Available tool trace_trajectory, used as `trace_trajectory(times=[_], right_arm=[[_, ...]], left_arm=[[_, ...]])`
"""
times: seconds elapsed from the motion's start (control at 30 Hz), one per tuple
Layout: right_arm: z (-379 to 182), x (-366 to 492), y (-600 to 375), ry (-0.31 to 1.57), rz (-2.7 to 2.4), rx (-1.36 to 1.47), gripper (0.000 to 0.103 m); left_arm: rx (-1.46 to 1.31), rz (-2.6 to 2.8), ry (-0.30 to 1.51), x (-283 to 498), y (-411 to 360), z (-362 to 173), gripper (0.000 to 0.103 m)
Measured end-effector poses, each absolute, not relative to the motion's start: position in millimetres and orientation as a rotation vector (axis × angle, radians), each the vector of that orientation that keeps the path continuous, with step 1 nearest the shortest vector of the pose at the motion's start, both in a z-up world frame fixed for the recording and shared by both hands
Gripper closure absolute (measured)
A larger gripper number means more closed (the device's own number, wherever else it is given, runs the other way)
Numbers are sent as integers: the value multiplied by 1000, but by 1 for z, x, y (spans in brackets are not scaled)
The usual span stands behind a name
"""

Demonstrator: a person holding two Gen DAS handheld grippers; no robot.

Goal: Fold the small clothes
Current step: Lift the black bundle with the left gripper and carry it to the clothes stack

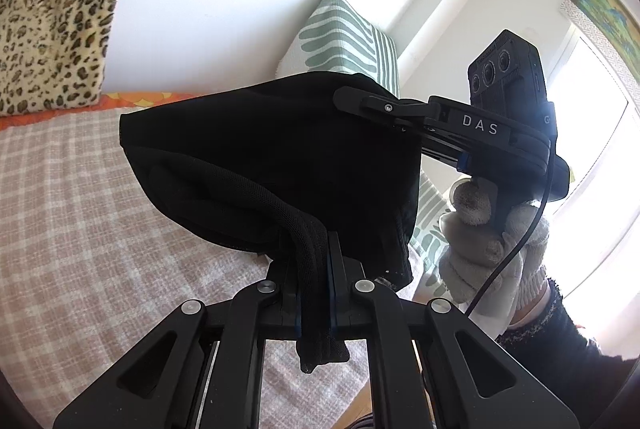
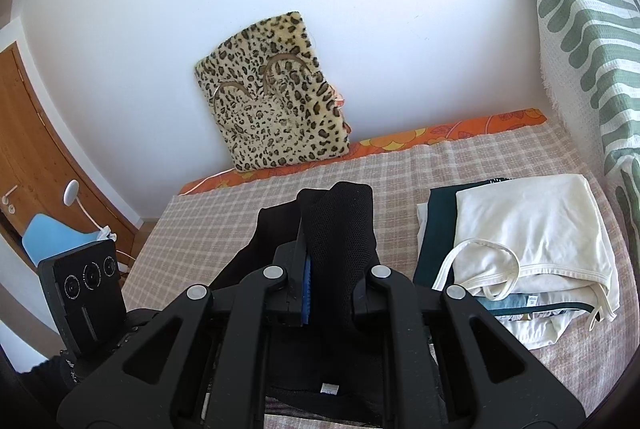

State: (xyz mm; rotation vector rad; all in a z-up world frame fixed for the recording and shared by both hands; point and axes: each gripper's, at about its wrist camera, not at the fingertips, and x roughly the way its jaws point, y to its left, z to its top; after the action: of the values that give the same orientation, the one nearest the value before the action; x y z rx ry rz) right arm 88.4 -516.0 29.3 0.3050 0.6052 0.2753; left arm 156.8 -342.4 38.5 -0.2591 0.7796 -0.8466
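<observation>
Black garment (image 1: pixel 280 157), a single piece of mesh-edged fabric, hangs in the air above the checked bedspread (image 1: pixel 80 213), stretched between two grippers. One left gripper (image 1: pixel 316 293) is clamped on its thick mesh band at 6 o'clock in the left wrist view, a tail of the band poking out below the jaws; one right gripper (image 1: pixel 360 101) bites the cloth's upper edge at 2 o'clock, carried by a hand in a grey glove (image 1: pixel 484 249). In the right wrist view that same gripper (image 2: pixel 320 269) is closed on a bunched fold of the garment (image 2: pixel 340 225), which rises from between the jaws toward 12 o'clock. Only this view shows one stack of folded clothes (image 2: pixel 528 229) at 3 o'clock, a cream top uppermost, and one wooden door (image 2: pixel 28 149) at 9 o'clock. Both views show one leopard-print cushion (image 2: pixel 272 93) and one green-striped pillow (image 2: pixel 584 29) against the wall
</observation>
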Motion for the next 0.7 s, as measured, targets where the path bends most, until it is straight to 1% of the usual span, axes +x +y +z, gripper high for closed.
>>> trace_trajectory(times=[0.33,0.7], right_arm=[[26,101,-613,580,146,334,90],[2,145,-674,588,107,375,90]], left_arm=[[-201,-905,788,186,-422,36,96],[-150,-911,803,222,-467,15,96]])
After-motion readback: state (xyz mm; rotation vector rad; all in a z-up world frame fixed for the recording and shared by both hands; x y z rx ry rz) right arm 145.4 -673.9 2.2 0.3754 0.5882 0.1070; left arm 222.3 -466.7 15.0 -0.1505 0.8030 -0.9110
